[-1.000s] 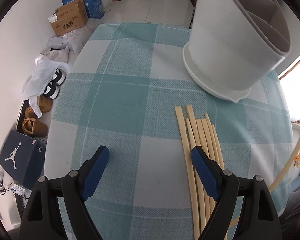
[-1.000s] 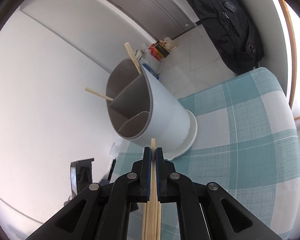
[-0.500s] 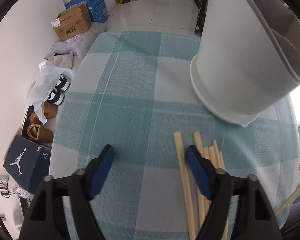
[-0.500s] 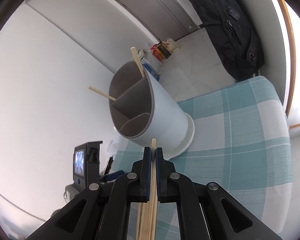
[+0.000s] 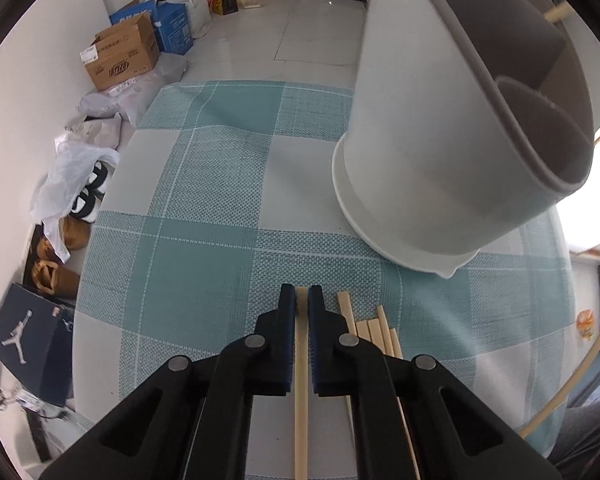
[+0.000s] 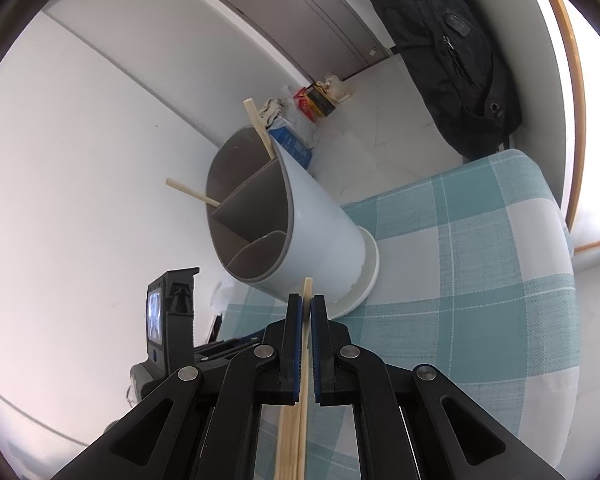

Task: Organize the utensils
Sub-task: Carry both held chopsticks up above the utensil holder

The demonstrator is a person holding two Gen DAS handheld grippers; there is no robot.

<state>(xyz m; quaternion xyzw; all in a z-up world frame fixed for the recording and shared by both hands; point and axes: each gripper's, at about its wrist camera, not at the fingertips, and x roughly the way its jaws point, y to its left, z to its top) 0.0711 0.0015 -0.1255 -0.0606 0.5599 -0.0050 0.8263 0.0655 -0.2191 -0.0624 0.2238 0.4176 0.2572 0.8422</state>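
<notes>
A white utensil holder [image 5: 440,160] with a grey divided inside stands on the teal checked tablecloth [image 5: 204,264]. In the right wrist view the holder [image 6: 320,232] has two chopsticks [image 6: 260,128] leaning in its far compartment. My left gripper [image 5: 301,300] points down at the cloth, its jaws closing on one pale wooden chopstick [image 5: 300,420] that fills the gap between the pads. Several loose chopsticks [image 5: 374,332] lie just right of it. My right gripper [image 6: 307,308] is shut on a chopstick [image 6: 308,290] whose tip points toward the holder's base.
Left of the table, cardboard boxes [image 5: 120,60], plastic bags [image 5: 72,176], shoes and a dark shoebox [image 5: 28,344] crowd the floor. A black backpack [image 6: 452,40] hangs by the door. The other gripper's body [image 6: 172,312] shows at the left of the right wrist view.
The left gripper's jaws went from wide open to closed around the leftmost chopstick of the pile. The right gripper kept its grip and barely moved.
</notes>
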